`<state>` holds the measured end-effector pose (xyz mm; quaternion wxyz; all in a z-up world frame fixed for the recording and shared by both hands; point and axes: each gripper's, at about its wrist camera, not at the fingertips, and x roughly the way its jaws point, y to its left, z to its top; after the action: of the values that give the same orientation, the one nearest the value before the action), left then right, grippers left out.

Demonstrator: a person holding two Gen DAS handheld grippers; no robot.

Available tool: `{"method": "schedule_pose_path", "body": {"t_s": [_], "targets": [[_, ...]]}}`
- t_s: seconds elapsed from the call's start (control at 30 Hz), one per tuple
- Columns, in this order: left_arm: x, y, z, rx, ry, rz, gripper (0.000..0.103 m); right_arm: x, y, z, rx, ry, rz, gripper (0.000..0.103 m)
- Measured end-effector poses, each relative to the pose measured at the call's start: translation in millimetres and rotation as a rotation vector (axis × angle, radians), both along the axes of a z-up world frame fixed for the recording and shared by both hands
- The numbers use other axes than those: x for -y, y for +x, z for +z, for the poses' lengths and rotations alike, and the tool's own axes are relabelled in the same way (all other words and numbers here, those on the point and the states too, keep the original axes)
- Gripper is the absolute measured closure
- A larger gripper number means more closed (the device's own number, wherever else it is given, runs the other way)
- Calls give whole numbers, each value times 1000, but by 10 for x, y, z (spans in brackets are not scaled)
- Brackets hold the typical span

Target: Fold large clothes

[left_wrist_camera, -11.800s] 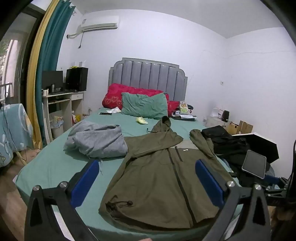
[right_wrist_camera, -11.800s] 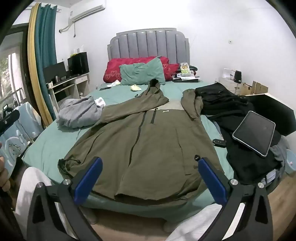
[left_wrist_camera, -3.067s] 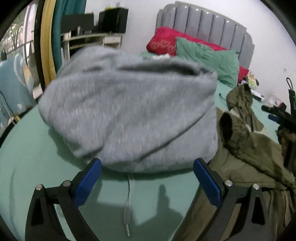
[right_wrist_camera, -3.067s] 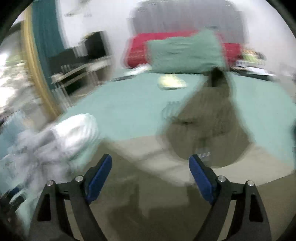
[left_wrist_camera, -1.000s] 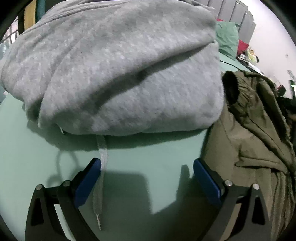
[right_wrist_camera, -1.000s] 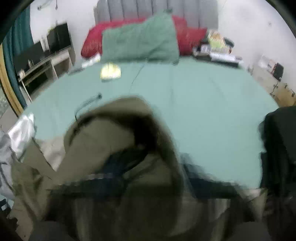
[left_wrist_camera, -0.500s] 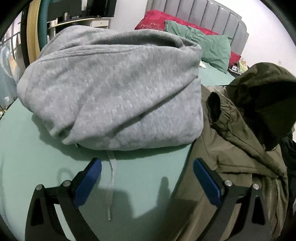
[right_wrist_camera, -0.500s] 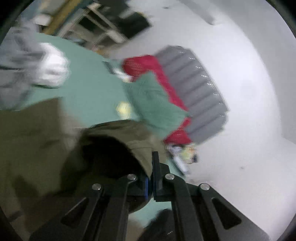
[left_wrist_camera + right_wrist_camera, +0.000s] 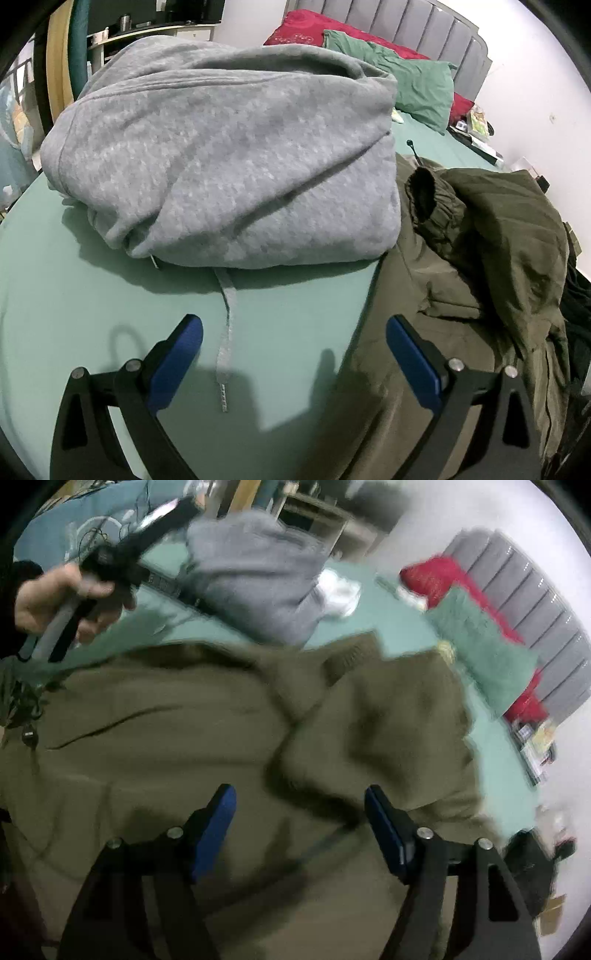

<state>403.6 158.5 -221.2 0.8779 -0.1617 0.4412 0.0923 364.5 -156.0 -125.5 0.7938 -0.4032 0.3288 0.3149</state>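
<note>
A: Two garments fill the left wrist view: a bulky grey fleece hoodie (image 9: 229,162) heaped on the green bedsheet (image 9: 66,295), and a crumpled olive-green hooded jacket (image 9: 480,258) to its right, its elastic cuff just beside the hoodie.

B: And the left gripper (image 9: 295,350)?

A: Jaws spread wide, nothing between them; the hoodie's grey drawstring (image 9: 225,332) lies on the sheet in the gap.

B: The right wrist view is blurred, but it shows the jacket (image 9: 221,738) from above, spread over the bed with a fold bunched on top. The right gripper (image 9: 299,812) hovers over it, blue pads parted, holding nothing.

A: Anything mine misses?

B: The person's left hand (image 9: 55,602) gripping the other tool's handle, beside the hoodie (image 9: 255,579). Both views catch the green pillow (image 9: 484,653) and red pillow (image 9: 306,31) by the grey padded headboard (image 9: 535,602).
</note>
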Motion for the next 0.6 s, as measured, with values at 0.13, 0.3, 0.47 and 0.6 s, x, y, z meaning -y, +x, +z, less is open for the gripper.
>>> {"method": "schedule_pose_path", "body": {"t_s": [0.13,0.3,0.47,0.6], "targets": [[-35,58,-69,-30,-22,6,4,95,758,199,-18,31,-70,5],[26,116,-107,-46,-29,-8,3,69,1533,-213,-262,133,-176,4],[95,171,-81,-32,-7,-27,3,-205,1647,-714,-345,2,-119,101],[91,206,-81,-31,-20,-21,4,-210,1542,-336,-45,-216,-48,101]]}}
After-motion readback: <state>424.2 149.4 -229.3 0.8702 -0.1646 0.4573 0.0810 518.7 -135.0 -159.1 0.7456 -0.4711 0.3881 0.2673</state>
